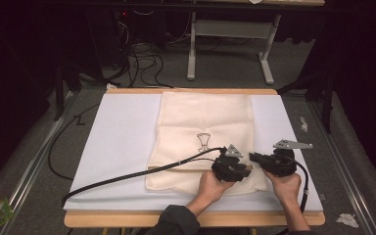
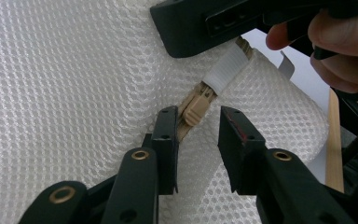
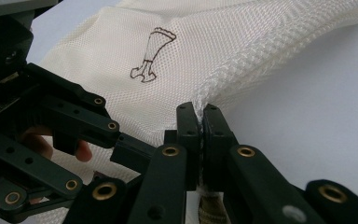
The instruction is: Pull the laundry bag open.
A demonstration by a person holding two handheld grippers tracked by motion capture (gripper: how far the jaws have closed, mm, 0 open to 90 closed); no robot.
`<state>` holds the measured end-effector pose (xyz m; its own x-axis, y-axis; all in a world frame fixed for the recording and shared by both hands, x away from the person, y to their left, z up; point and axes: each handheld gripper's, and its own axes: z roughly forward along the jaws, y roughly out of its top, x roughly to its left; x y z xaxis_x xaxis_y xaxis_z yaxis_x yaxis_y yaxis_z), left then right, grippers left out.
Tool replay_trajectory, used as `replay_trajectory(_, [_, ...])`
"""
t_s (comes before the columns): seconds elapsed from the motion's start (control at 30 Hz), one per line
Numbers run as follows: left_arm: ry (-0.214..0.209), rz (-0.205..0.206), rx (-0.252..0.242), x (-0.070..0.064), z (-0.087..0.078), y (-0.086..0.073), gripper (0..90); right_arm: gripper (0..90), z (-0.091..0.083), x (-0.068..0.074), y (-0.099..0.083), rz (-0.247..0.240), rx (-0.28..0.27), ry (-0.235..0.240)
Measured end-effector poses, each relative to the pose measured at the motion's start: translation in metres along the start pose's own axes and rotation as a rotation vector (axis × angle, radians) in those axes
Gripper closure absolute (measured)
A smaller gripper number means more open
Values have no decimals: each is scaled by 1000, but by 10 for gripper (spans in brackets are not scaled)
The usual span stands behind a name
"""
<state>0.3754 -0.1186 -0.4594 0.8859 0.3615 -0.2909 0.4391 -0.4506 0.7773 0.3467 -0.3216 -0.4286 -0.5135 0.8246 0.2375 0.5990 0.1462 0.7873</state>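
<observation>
A cream mesh bag [image 1: 203,127] with a small dark drawing lies flat on the white sheet [image 1: 122,142]. My left gripper [image 2: 196,125] stands open over the bag's front edge, its jaws on either side of a tan zipper pull [image 2: 198,107] without touching it. Beside it, my right gripper [image 3: 201,122] is shut on the bag's mesh edge [image 3: 223,74], lifting it into a ridge. In the high view both grippers, left [image 1: 247,171] and right [image 1: 252,156], meet tip to tip at the bag's front right corner.
The white sheet covers a wooden board [image 1: 191,218] on a grey floor-like surface. A black cable [image 1: 127,174] trails left from the left gripper. A table frame [image 1: 230,44] and loose cables [image 1: 142,63] stand beyond. Scraps [image 1: 346,219] lie at right.
</observation>
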Motion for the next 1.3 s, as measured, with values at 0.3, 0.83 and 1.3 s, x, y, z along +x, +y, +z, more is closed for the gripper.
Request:
replay_trajectory(0.3, [-32, 41, -21, -6, -6, 1, 789, 887, 1, 3, 2, -2, 17, -6])
replay_trajectory(0.83, [-62, -32, 9, 3, 4, -2, 862, 886, 4, 2, 0, -3, 15, 4])
replay_trajectory(1.3, [-48, 5, 36, -1, -3, 3, 871, 886, -3, -2, -3, -20, 12, -14])
